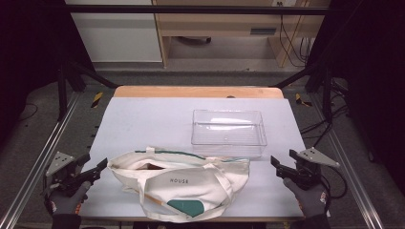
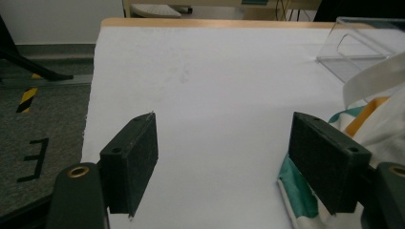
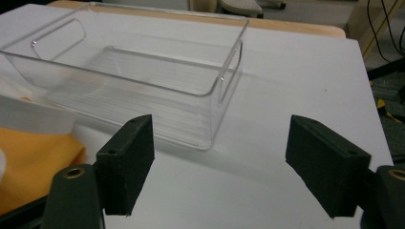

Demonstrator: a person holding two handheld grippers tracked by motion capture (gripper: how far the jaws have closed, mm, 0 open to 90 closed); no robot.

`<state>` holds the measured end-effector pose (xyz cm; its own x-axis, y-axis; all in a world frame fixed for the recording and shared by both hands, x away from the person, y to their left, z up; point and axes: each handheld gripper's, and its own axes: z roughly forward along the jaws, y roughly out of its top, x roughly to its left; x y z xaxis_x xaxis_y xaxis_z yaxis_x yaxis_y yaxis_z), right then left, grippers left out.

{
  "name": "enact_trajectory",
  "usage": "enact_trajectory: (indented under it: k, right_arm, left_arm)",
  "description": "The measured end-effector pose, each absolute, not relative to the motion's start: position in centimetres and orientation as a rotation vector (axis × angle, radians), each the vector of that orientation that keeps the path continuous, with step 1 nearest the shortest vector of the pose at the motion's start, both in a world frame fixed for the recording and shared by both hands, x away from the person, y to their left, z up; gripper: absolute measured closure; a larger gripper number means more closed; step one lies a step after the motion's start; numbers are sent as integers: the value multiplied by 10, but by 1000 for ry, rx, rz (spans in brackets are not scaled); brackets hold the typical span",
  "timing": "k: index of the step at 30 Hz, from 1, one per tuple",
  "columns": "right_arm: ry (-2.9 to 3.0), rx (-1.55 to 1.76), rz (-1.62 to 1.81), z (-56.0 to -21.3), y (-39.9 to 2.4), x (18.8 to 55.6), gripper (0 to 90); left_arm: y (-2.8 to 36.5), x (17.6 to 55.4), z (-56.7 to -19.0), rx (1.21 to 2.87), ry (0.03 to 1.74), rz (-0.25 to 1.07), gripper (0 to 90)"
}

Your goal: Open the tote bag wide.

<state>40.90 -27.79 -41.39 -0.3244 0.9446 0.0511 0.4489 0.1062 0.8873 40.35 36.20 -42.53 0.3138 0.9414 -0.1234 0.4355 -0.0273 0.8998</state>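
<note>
A cream canvas tote bag point(image 1: 184, 183) with green trim and a dark green patch lies on its side at the table's front middle; its mouth faces left and shows something brown inside. Just behind it stands an empty clear plastic bin point(image 1: 228, 126). My left gripper point(image 1: 94, 171) is open at the front left corner, close to the bag's mouth; in the left gripper view point(image 2: 234, 167) the bag's edge point(image 2: 377, 114) lies by the right jaw. My right gripper point(image 1: 278, 167) is open at the front right edge, and in the right gripper view point(image 3: 219, 167) it faces the bin point(image 3: 143, 71).
The white table top point(image 1: 148, 119) has a wooden strip along its far edge. Black frame rails run along both sides, with grey floor and cables beyond. Yellow-black tape marks lie on the floor at both far corners.
</note>
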Motion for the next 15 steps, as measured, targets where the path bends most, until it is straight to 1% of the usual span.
enact_trajectory:
  k: [6,10,14,15]
  right_arm:
    - [1844,1343,1195,-408,-273,406,297]
    - [1839,1333,1244,-398,-269,404,343]
    - [1851,1321,1258,-393,-263,403,366]
    - [1864,1311,1266,-390,-259,402,392]
  left_arm:
    - [360,399,-412,1607,1251,678,264]
    - [360,395,-399,1579,1241,682,264]
    - [357,391,-386,1551,1224,693,251]
    - [354,389,-381,1539,1217,704,246]
